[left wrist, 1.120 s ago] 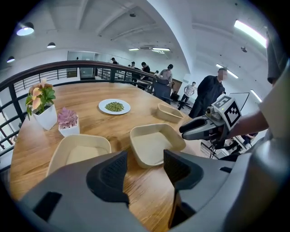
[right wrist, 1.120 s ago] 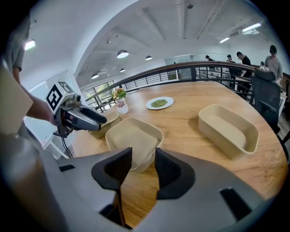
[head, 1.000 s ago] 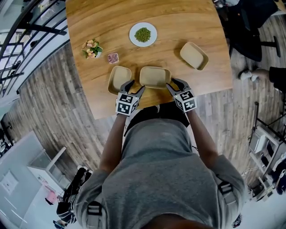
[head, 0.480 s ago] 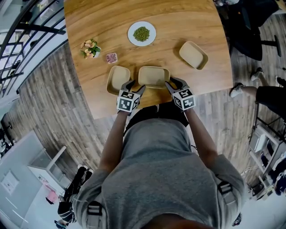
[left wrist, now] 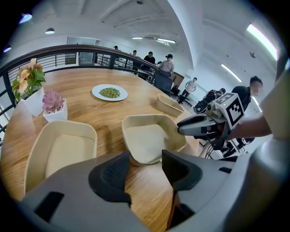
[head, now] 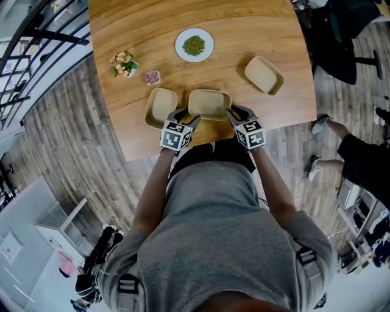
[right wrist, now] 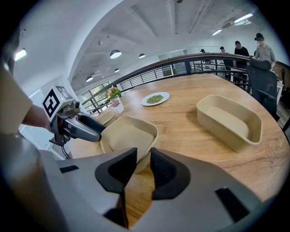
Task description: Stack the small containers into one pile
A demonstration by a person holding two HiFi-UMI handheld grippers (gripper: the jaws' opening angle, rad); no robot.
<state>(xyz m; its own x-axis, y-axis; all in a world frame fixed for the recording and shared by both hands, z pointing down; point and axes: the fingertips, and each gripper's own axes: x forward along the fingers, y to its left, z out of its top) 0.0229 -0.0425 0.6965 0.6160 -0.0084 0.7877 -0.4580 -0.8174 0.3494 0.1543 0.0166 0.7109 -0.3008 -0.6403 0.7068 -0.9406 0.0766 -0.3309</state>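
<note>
While both pairs of fingers are closing w/ nothing clamped yet, the middle container sits near the wood table's front edge, left container just beside it, right container farther off. Left gripper fingers stand wide at its corner; right gripper fingers narrow, rim btwn them. Plank floor below, railing & white ceiling beyond.

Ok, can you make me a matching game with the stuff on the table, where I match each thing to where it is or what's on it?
Things:
1. white plate
2. pink plant
3. middle container
4. right container

Clues:
A. off on its own at the table's right side
B. has green bits on it
C. in a little white pot beside the flowers
D. at the table's near edge, right next to another container

Pairs: 1-B, 2-C, 3-D, 4-A
</note>
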